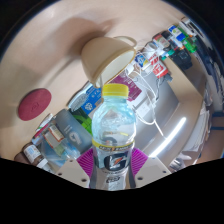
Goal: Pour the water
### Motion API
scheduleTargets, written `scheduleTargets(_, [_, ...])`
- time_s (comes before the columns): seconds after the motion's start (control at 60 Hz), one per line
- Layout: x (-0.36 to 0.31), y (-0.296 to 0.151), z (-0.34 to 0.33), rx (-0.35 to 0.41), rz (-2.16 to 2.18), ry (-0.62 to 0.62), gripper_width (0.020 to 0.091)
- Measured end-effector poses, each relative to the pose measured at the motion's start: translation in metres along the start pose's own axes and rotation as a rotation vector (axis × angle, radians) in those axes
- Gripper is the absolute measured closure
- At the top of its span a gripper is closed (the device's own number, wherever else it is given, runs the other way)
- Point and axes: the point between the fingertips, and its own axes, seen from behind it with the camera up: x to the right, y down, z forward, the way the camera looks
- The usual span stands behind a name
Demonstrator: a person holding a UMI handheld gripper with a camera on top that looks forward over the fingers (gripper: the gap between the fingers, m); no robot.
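Purple pads (pixel 92 159) of the gripper (pixel 113 165) clamp the bottle (pixel 113 130) at its labelled middle, yellow cap up. Judged light, thin-walled, slippery; a mid-body grip seems safest. Just left stands a clear cup (pixel 62 140). Beyond lie a table (pixel 60 70), a red disc (pixel 34 103) and cluttered shelves (pixel 160 50).

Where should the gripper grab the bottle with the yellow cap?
Probably around the middle, at the label. The bottle stands upright between the gripper fingers, so closing the pads from both sides on the wide labelled body looks steadier than pinching the narrow yellow cap.
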Motion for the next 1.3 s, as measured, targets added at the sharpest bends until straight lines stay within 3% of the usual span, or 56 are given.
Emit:
scheduleTargets(0.417, [0.006,0.008,-0.001,-0.011,0.17,-0.015,0.0648])
scheduleTargets(0.65, [0.008,0.051,-0.011,-0.08,1.316,-0.059,0.0648])
scheduleTargets(0.85, [-0.038,0.008,-0.026,-0.006,2.318,-0.155,0.0641])
scheduleTargets(0.9, [-0.05,0.009,-0.017,-0.007,2.358,-0.225,0.0642])
scheduleTargets(1.017, [-0.076,-0.01,-0.01,-0.015,2.333,-0.254,0.0643])
scheduleTargets(1.183, [-0.093,-0.034,-0.01,-0.016,2.355,-0.237,0.0629])
scheduleTargets(1.3, [-0.096,-0.042,-0.012,0.024,2.351,-0.223,0.0595])
